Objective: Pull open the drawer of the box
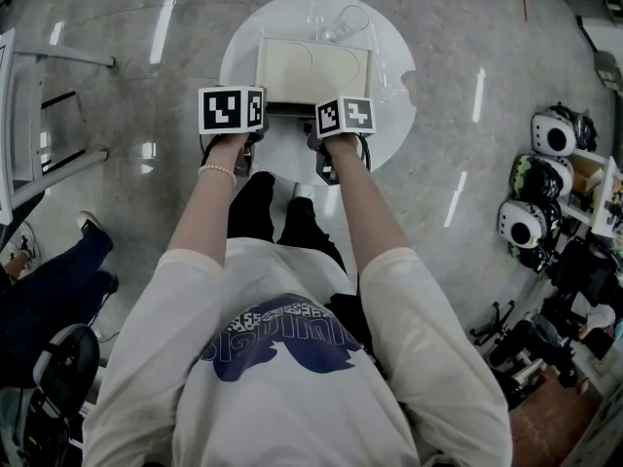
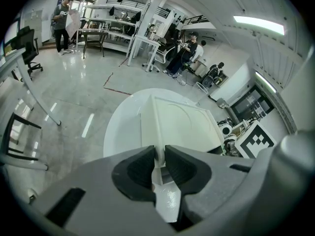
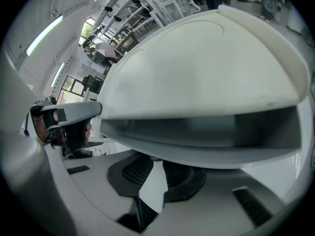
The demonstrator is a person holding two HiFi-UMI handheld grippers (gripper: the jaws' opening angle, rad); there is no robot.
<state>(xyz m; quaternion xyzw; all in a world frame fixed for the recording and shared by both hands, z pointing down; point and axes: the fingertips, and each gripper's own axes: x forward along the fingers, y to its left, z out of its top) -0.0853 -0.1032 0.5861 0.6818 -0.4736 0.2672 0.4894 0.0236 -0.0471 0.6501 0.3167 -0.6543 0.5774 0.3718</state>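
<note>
A cream box (image 1: 313, 69) stands on a round white table (image 1: 389, 115). In the left gripper view the box (image 2: 182, 124) runs away from the jaws. My left gripper (image 2: 160, 163) is shut on the box's near left corner edge, its dark pads pressing on both sides. My right gripper (image 3: 155, 168) sits under the drawer's front (image 3: 197, 151), its pads closed round a small handle there. Above the drawer's lip a dark gap shows under the box's top (image 3: 206, 68). From the head view, both marker cubes (image 1: 232, 109) (image 1: 345, 116) hide the fingertips at the box's near side.
A clear glass (image 1: 346, 22) lies on the table behind the box. Helmets (image 1: 545, 134) and gear line the right side. A metal-framed chair (image 1: 39, 154) stands at the left, and a seated person's leg (image 1: 49, 280) shows lower left. Shelves and people fill the far room (image 2: 123, 14).
</note>
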